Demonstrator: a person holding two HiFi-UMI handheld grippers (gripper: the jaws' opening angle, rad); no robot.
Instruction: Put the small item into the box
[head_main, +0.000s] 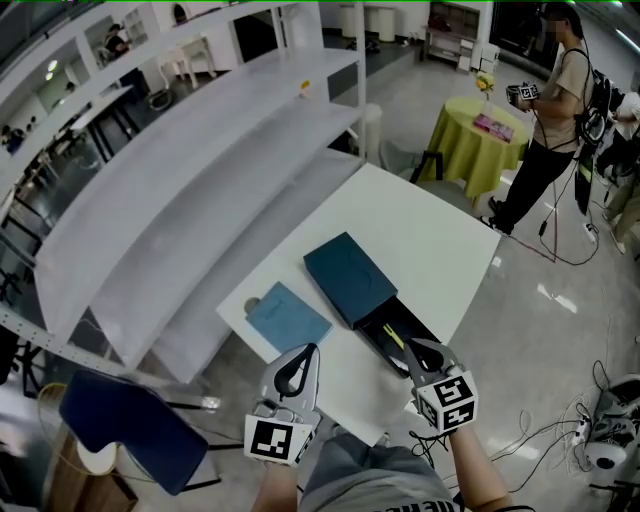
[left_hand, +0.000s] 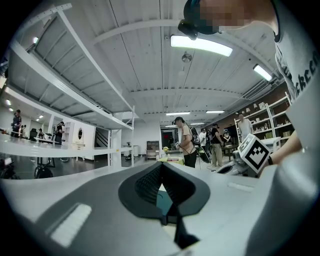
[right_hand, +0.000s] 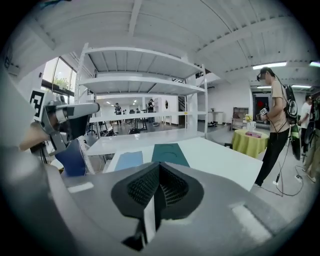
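A dark teal box (head_main: 348, 278) lies in the middle of the white table (head_main: 440, 240). Its black inner tray (head_main: 382, 338) is slid out toward me and holds a thin yellowish item (head_main: 394, 336). To the box's left a light blue flat item (head_main: 288, 317) lies on the table. My left gripper (head_main: 309, 351) is shut and empty just near of the blue item. My right gripper (head_main: 414, 346) is shut and empty over the tray's near end. The right gripper view looks past the right gripper (right_hand: 159, 167) at the box (right_hand: 170, 152) and the blue item (right_hand: 129, 160).
White shelving (head_main: 200, 150) runs along the table's left side. A blue chair (head_main: 130, 420) stands at the near left. A person (head_main: 550, 120) stands by a yellow-green round table (head_main: 480, 140) at the back right. Cables (head_main: 600, 440) lie on the floor.
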